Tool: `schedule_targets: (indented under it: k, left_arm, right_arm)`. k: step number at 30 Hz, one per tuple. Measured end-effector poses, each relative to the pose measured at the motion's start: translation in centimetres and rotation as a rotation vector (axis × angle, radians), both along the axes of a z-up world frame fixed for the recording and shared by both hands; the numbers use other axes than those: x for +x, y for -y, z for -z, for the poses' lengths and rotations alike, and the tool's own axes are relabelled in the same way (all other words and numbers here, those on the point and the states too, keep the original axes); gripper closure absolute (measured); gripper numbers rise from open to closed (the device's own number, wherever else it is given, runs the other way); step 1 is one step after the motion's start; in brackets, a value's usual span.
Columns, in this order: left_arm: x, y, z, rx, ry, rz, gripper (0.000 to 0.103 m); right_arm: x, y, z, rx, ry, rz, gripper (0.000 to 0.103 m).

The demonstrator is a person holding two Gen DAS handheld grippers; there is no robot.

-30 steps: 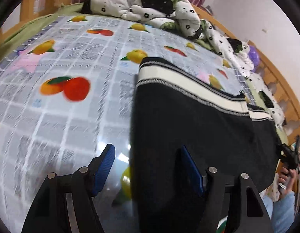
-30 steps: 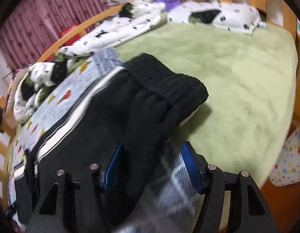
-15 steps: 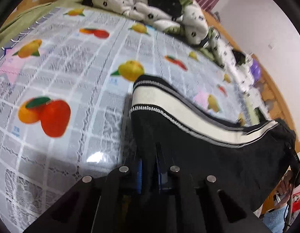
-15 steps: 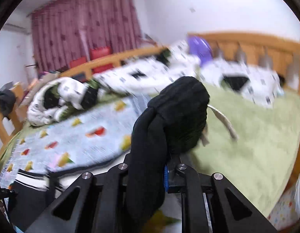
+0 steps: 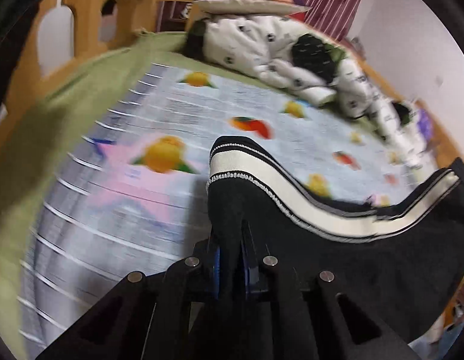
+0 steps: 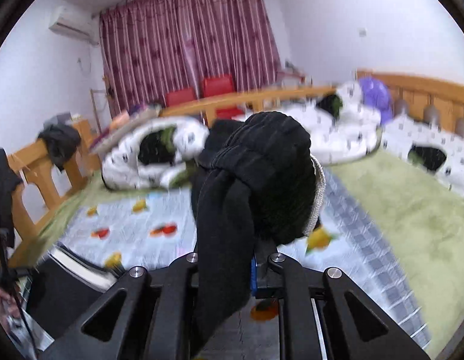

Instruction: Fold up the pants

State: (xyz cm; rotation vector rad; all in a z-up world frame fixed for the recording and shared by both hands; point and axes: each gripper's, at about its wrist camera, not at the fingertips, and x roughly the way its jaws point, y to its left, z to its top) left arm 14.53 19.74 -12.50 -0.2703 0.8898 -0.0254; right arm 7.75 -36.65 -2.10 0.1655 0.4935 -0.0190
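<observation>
Black pants [image 5: 352, 255] with a white side stripe [image 5: 262, 177] hang above the fruit-print mat [image 5: 160, 198], lifted at both ends. My left gripper [image 5: 232, 267] is shut on the black cloth near the hem, and the fabric sags away to the right. In the right wrist view the ribbed black waistband [image 6: 262, 165] bunches up over my right gripper [image 6: 226, 270]. Its jaws are closing with the cloth pinched between them, and only one blue pad [image 6: 253, 273] shows. The far leg [image 6: 67, 285] hangs at lower left.
A white quilt with black patches [image 5: 277, 51] lies piled along the far side of the bed. A green blanket [image 6: 412, 219] covers the right part. The wooden bed rail [image 6: 46, 174] runs around it. Red chairs [image 6: 199, 90] and a curtain [image 6: 187, 39] stand behind.
Both grippers went from open around the pants to shut on them. Both then rose and swung, lifting the pants off the mat. The right view tipped up toward the room.
</observation>
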Motion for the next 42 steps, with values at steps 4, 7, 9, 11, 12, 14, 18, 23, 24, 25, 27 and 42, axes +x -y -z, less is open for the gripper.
schedule_targets:
  k: [4,7,9,11,12,14,18,23,24,25,27,42]
  left_arm:
    - [1.0,-2.2,2.3,-0.045,-0.033,0.023,0.09]
    - [1.0,-1.7,3.6,-0.019,-0.049,0.036,0.079]
    - [0.9,-1.3,4.0,0.05,-0.065,0.016,0.068]
    - [0.3,-1.1,4.0,0.118,-0.064,0.02,0.065]
    - [-0.4,-1.1,3.6,0.143,-0.051,0.022,0.065]
    - [-1.4,-1.4,2.9,0.137,-0.032,0.016,0.063]
    - [-3.9,-0.6,1.3,0.057,0.032,0.055,0.049]
    - [-7.0,2.5,3.3,0.059,0.005,0.128,0.048]
    - [-7.6,3.1,4.3,0.07,-0.016,0.134,0.048]
    - [-8.5,3.6,4.7,0.105,0.009,0.128,0.048]
    - [-9.7,4.5,4.3,0.185,0.058,0.127,0.048]
    - [-12.9,0.7,4.4,0.02,0.106,0.036,0.048]
  right_arm:
    - [1.7,1.6,7.3,-0.006,-0.178,0.106,0.089]
    - [2.0,4.7,12.4,0.088,-0.333,0.175,0.083]
    - [1.5,5.9,14.2,0.123,-0.406,0.174,0.077]
    - [0.1,5.6,13.9,0.069,-0.399,0.197,0.064]
    - [-0.7,5.2,13.2,-0.001,-0.384,0.235,0.058]
    - [-2.1,4.5,11.9,-0.079,-0.382,0.26,0.058]
    - [-3.9,2.4,9.4,-0.113,-0.33,0.241,0.058]
    - [-4.4,-4.1,9.3,-0.114,-0.284,0.063,0.058]
    - [-4.3,-5.7,10.1,-0.122,-0.307,0.022,0.058]
    - [-4.2,-7.1,11.2,-0.138,-0.334,-0.003,0.058]
    - [-4.0,-9.2,13.3,-0.193,-0.384,-0.017,0.059]
    - [-7.1,-15.7,12.0,-0.051,-0.356,-0.089,0.055]
